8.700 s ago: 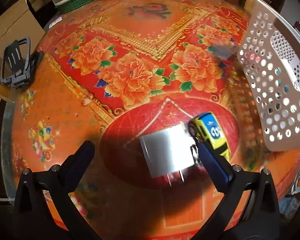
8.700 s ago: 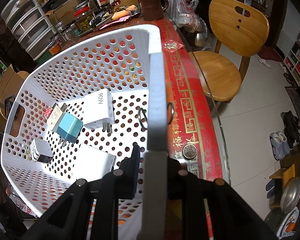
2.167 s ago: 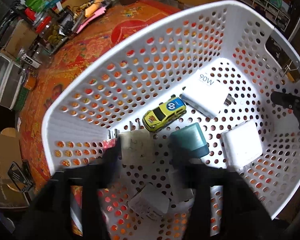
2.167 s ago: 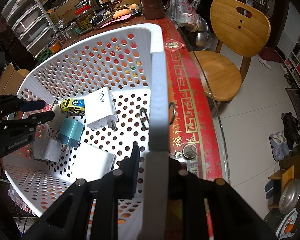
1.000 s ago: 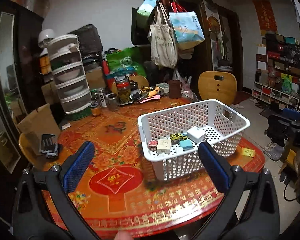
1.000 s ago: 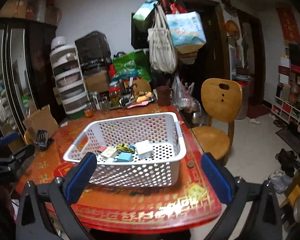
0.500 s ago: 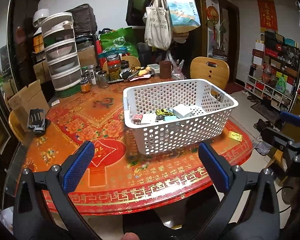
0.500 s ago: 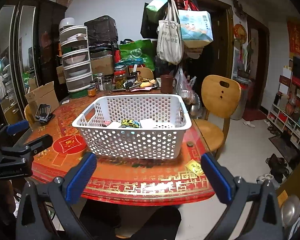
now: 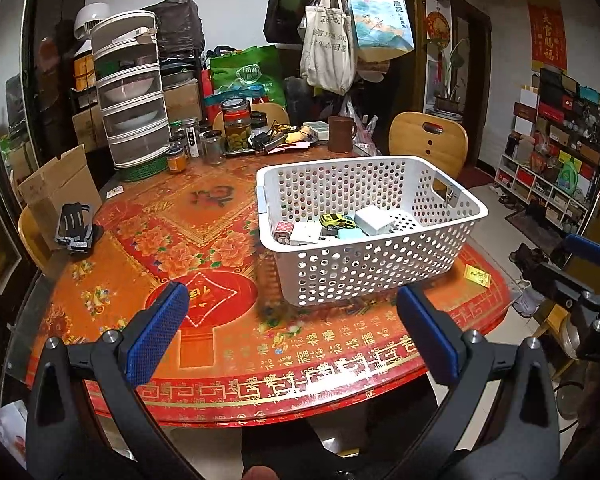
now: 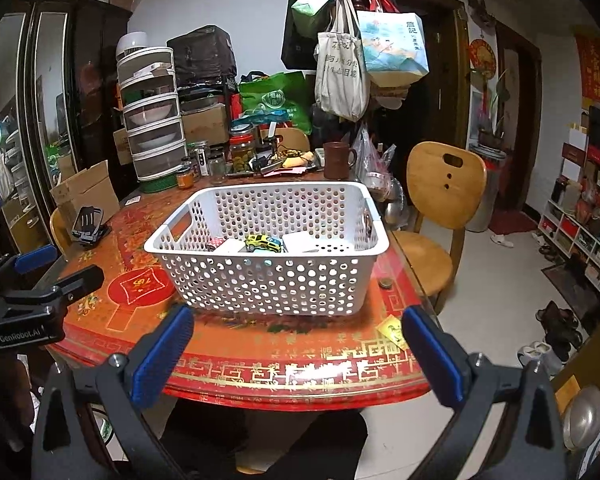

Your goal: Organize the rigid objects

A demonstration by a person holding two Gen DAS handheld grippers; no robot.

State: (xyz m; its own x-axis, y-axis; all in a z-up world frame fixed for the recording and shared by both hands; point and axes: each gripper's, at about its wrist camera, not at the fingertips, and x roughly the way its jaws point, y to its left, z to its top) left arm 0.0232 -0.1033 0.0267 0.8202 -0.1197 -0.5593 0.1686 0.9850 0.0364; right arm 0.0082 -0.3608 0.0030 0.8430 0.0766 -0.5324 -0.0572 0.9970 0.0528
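A white perforated basket (image 9: 380, 268) stands on the round red table (image 9: 204, 264); it also shows in the right wrist view (image 10: 268, 284). Inside lie a yellow toy car (image 9: 337, 221), several white chargers (image 9: 374, 220) and a teal charger (image 9: 350, 234). The car shows in the right wrist view too (image 10: 263, 242). My left gripper (image 9: 292, 332) is open and empty, held back from the table's near edge. My right gripper (image 10: 296, 348) is open and empty, also back from the table. Each gripper appears in the other's view.
A black phone stand (image 9: 74, 226) sits at the table's left. Jars, a stacked drawer unit (image 9: 130, 108) and a brown mug (image 9: 340, 134) crowd the far side. Wooden chairs (image 10: 444, 200) stand at the right. A yellow card (image 9: 477, 275) lies near the right edge.
Both grippers have drawn a little further back from the table and the basket. The basket and its contents have not moved over the last second.
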